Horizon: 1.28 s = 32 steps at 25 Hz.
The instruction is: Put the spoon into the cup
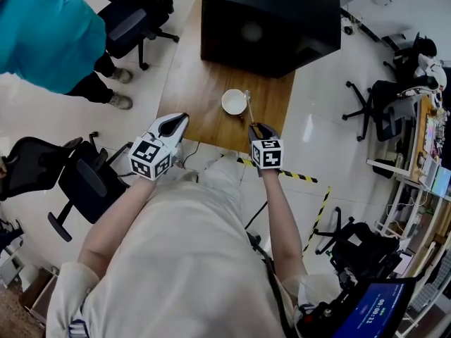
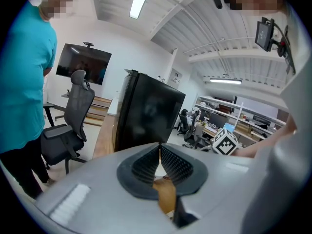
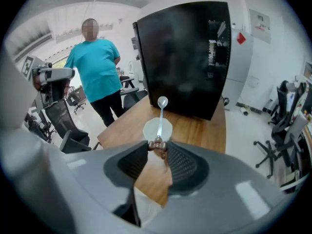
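Note:
A white cup (image 1: 232, 103) stands near the front edge of the wooden table (image 1: 201, 83). My right gripper (image 1: 254, 127) is shut on the brown handle end of a silver spoon (image 1: 249, 107), which it holds raised just right of the cup. In the right gripper view the spoon (image 3: 160, 116) points away from the jaws, its bowl up above the cup (image 3: 152, 129). My left gripper (image 1: 176, 124) hovers at the table's front left edge, shut and holding nothing; in the left gripper view its fingertips (image 2: 163, 156) meet.
A large black box (image 1: 271, 20) fills the far end of the table. A person in a teal shirt (image 1: 42, 30) stands at the left beside office chairs (image 1: 134, 16). Yellow-black floor tape (image 1: 310, 182) runs under my right arm, with more chairs at the right (image 1: 377, 111).

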Each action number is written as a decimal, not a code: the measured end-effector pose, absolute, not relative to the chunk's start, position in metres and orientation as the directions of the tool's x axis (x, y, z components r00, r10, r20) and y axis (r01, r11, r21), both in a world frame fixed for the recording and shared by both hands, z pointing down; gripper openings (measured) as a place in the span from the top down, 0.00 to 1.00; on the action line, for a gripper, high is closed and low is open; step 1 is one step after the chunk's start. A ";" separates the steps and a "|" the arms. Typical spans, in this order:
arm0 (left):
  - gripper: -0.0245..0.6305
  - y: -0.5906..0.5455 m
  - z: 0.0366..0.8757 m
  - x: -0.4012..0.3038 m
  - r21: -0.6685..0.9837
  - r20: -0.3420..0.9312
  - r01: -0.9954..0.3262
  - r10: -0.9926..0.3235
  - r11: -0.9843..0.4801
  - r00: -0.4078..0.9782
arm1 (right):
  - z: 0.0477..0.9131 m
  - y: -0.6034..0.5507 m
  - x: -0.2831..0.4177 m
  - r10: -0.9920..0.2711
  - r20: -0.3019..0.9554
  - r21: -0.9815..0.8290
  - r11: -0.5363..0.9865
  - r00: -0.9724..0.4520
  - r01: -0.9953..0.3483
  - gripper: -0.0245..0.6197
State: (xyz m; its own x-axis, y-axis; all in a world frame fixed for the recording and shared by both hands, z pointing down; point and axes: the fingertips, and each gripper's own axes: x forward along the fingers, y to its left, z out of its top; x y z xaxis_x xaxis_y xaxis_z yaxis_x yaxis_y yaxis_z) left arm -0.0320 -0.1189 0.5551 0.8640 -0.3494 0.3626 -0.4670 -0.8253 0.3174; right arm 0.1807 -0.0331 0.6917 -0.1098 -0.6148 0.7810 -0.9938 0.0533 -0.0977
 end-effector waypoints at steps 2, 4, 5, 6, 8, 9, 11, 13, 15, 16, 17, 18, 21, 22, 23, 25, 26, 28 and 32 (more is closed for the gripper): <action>0.95 -0.117 0.555 -0.034 0.318 0.364 -0.471 -0.353 -0.823 0.862 | 0.695 -0.035 0.178 -0.593 0.796 -0.100 0.069 -0.121 -0.993 0.77; 0.95 -0.115 0.554 -0.036 0.319 0.364 -0.474 -0.356 -0.821 0.861 | 0.699 -0.037 0.175 -0.571 0.810 -0.102 0.082 -0.130 -0.991 0.77; 0.95 -0.115 0.554 -0.038 0.318 0.363 -0.475 -0.358 -0.820 0.860 | 0.702 -0.039 0.174 -0.561 0.817 -0.101 0.088 -0.133 -0.991 0.77; 0.95 -0.115 0.553 -0.039 0.318 0.362 -0.477 -0.360 -0.820 0.860 | 0.705 -0.040 0.173 -0.551 0.824 -0.100 0.093 -0.135 -0.991 0.77; 0.95 -0.115 0.553 -0.042 0.316 0.360 -0.480 -0.364 -0.819 0.859 | 0.711 -0.041 0.170 -0.527 0.839 -0.096 0.105 -0.137 -0.990 0.77; 0.95 -0.115 0.553 -0.043 0.315 0.359 -0.481 -0.366 -0.818 0.858 | 0.714 -0.040 0.170 -0.514 0.847 -0.094 0.110 -0.138 -0.989 0.77; 0.95 -0.115 0.552 -0.044 0.315 0.357 -0.484 -0.370 -0.817 0.858 | 0.720 -0.040 0.168 -0.490 0.861 -0.092 0.115 -0.137 -0.989 0.77; 0.95 -0.115 0.551 -0.046 0.315 0.354 -0.484 -0.372 -0.816 0.858 | 0.723 -0.040 0.167 -0.468 0.874 -0.088 0.116 -0.132 -0.989 0.77; 0.95 -0.114 0.551 -0.049 0.315 0.354 -0.483 -0.371 -0.817 0.858 | 0.727 -0.040 0.166 -0.444 0.887 -0.082 0.117 -0.126 -0.990 0.77; 0.95 -0.115 0.551 -0.050 0.315 0.355 -0.483 -0.370 -0.817 0.858 | 0.729 -0.041 0.166 -0.431 0.894 -0.079 0.119 -0.123 -0.990 0.77; 0.95 -0.116 0.551 -0.052 0.316 0.356 -0.483 -0.370 -0.817 0.858 | 0.731 -0.042 0.165 -0.419 0.900 -0.077 0.123 -0.122 -0.989 0.77; 0.95 -0.117 0.552 -0.053 0.317 0.356 -0.482 -0.369 -0.817 0.859 | 0.733 -0.044 0.164 -0.407 0.905 -0.076 0.127 -0.122 -0.989 0.77; 0.95 -0.117 0.552 -0.055 0.318 0.352 -0.482 -0.370 -0.817 0.860 | 0.739 -0.045 0.164 -0.369 0.922 -0.069 0.135 -0.115 -0.988 0.77; 0.95 -0.116 0.553 -0.055 0.319 0.352 -0.482 -0.370 -0.816 0.860 | 0.742 -0.045 0.165 -0.358 0.927 -0.067 0.137 -0.113 -0.988 0.77; 0.95 -0.117 0.554 -0.055 0.319 0.352 -0.481 -0.369 -0.816 0.860 | 0.744 -0.046 0.166 -0.346 0.932 -0.066 0.138 -0.110 -0.988 0.77; 0.95 -0.119 0.556 -0.057 0.322 0.353 -0.481 -0.368 -0.816 0.860 | 0.749 -0.050 0.167 -0.323 0.941 -0.062 0.139 -0.105 -0.988 0.77; 0.95 -0.119 0.556 -0.057 0.323 0.353 -0.481 -0.368 -0.815 0.861 | 0.751 -0.051 0.167 -0.312 0.945 -0.060 0.141 -0.102 -0.988 0.77; 0.95 -0.119 0.555 -0.058 0.325 0.352 -0.480 -0.367 -0.815 0.861 | 0.753 -0.053 0.169 -0.290 0.952 -0.059 0.145 -0.099 -0.988 0.77; 0.95 -0.120 0.555 -0.057 0.328 0.350 -0.480 -0.367 -0.814 0.862 | 0.753 -0.056 0.169 -0.250 0.963 -0.067 0.154 -0.105 -0.986 0.77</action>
